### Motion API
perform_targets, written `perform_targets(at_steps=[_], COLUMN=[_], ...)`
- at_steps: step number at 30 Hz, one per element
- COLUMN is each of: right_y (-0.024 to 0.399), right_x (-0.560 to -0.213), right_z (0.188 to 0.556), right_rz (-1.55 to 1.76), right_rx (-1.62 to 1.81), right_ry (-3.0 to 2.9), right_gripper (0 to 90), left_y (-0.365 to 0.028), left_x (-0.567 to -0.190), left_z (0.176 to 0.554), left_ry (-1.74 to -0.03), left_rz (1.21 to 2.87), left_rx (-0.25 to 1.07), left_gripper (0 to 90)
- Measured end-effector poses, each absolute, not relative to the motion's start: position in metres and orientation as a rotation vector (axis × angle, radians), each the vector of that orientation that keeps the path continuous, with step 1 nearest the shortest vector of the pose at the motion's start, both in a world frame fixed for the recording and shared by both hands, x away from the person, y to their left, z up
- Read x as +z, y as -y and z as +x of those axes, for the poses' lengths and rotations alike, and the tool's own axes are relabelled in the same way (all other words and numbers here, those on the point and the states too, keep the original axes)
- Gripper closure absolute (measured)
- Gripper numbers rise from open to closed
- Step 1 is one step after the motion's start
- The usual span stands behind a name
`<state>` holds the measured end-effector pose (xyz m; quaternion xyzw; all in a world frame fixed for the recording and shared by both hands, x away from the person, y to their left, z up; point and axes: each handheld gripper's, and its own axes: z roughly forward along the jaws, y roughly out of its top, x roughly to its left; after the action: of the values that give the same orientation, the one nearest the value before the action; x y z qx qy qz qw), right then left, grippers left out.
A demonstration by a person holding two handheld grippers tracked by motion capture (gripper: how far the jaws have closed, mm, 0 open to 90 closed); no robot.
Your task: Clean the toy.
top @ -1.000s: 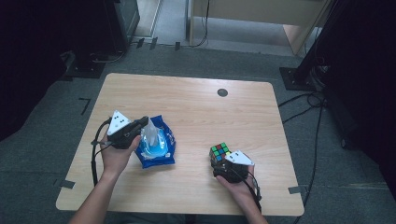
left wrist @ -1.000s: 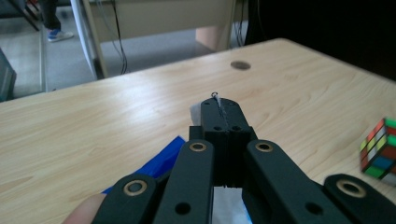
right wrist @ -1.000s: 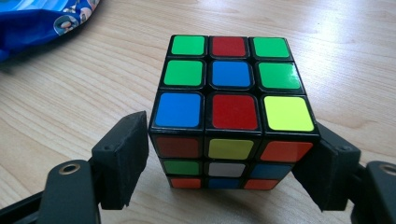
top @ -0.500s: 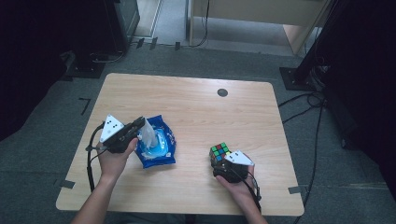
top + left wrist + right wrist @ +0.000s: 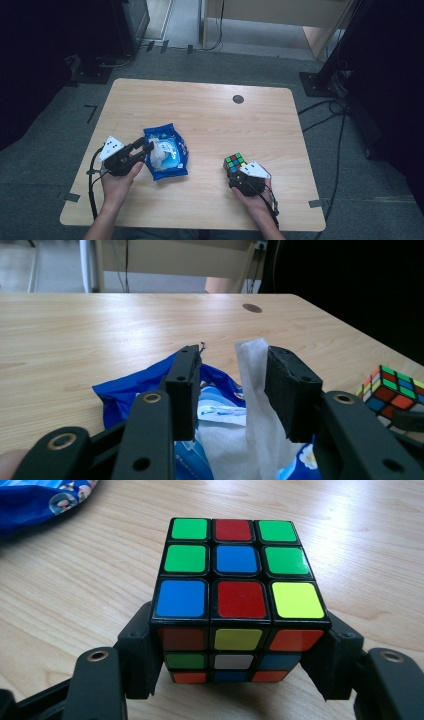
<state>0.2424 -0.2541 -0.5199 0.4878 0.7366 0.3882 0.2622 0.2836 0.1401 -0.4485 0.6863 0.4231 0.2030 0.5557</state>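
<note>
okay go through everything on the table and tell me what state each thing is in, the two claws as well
wet wipe pack: lying flat, open on top.
wipe: sticking up out of the pack, between the left claw's jaws.
left claw: jaws have just been opening, apart.
puzzle cube: scrambled, resting on the table.
right claw: jaws against the cube's two sides.

Light wooden table (image 5: 210, 110) with rounded corners, one dark round cap (image 5: 238, 99) near its far edge. Grey carpet floor (image 5: 60, 135), tape marks (image 5: 90, 112) beside the table. Black cables (image 5: 320, 117) trail at right. Pale wooden furniture (image 5: 280, 15) beyond (lower part only). Surroundings dim, both sides dark
</note>
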Motion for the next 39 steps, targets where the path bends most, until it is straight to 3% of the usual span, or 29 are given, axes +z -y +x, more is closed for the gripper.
perform_targets(at_steps=[6, 10, 15, 19, 21, 23, 24, 33, 39], right_y=[0.253, 0.253, 0.253, 0.254, 0.254, 0.254, 0.253, 0.25, 0.253], right_x=[-0.52, -0.52, -0.52, -0.52, -0.52, -0.52, -0.52, -0.519, -0.513], right_z=[0.242, 0.241, 0.241, 0.241, 0.241, 0.241, 0.241, 0.237, 0.238], right_rz=[1.297, 1.291, 1.289, 1.291, 1.29, 1.288, 1.284, 1.2, 1.227], right_rx=[1.068, 1.074, 1.075, 1.077, 1.076, 1.077, 1.077, 1.082, 1.156], right_ry=[-2.016, -2.023, -2.026, -2.028, -2.027, -2.029, -2.03, -2.063, -2.065], right_gripper=[34.3, 34.3, 34.3, 34.3, 34.3, 34.3, 34.4, 34.5, 34.6], left_y=[-0.13, -0.109, -0.103, -0.103, -0.103, -0.106, -0.106, -0.121, -0.098], left_x=[-0.449, -0.478, -0.49, -0.49, -0.49, -0.487, -0.487, -0.455, -0.429], left_z=[0.28, 0.284, 0.284, 0.282, 0.281, 0.279, 0.279, 0.268, 0.255], left_ry=[-1.0, -1.055, -1.125, -1.143, -1.122, -1.09, -1.09, -1.035, -0.908], left_rz=[1.696, 1.924, 1.994, 2.027, 2.037, 2.022, 2.022, 1.805, 1.728], left_rx=[0.473, 0.403, 0.403, 0.447, 0.478, 0.485, 0.485, 0.551, 0.532], left_gripper=[51.1, 42.2, 42.7, 51.1, 62.2, 83.8, 87.6, 89.7, 89.6])
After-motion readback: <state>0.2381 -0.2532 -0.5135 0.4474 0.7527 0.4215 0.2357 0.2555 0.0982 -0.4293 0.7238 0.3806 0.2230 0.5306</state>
